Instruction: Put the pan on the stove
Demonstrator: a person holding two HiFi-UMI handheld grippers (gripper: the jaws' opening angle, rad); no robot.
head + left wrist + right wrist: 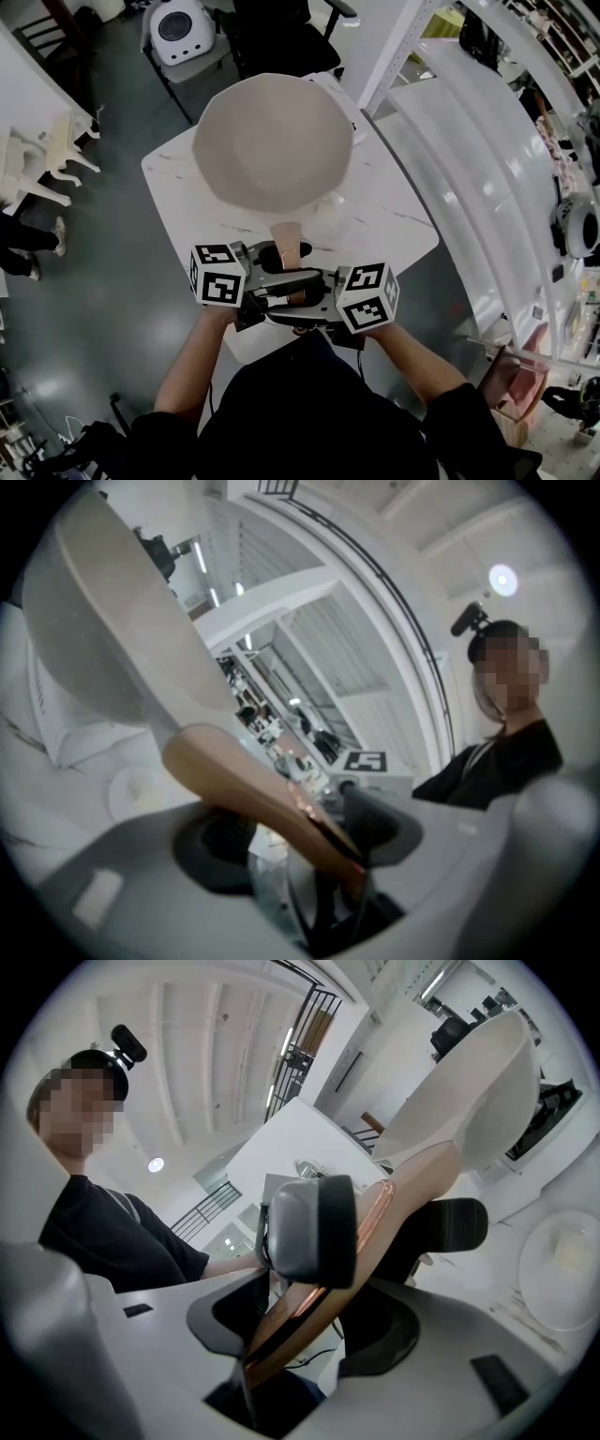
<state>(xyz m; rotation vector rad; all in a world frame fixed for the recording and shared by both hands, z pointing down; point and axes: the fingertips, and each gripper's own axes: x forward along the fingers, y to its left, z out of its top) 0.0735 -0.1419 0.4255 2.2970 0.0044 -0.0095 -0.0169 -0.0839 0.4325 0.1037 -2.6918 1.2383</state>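
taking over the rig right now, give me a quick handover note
Grippers: the left gripper and the right gripper face each other, and each has its jaws shut on the pan's tan handle.
Things: the cream pan is empty and held up over the white table. A white round unit shows by the pan's near edge, right of the handle. It is probably the stove, but it is mostly hidden.
Done: the pan is gripped with both grippers and held off the table.
Left: set the pan down on the stove, then open both jaws.
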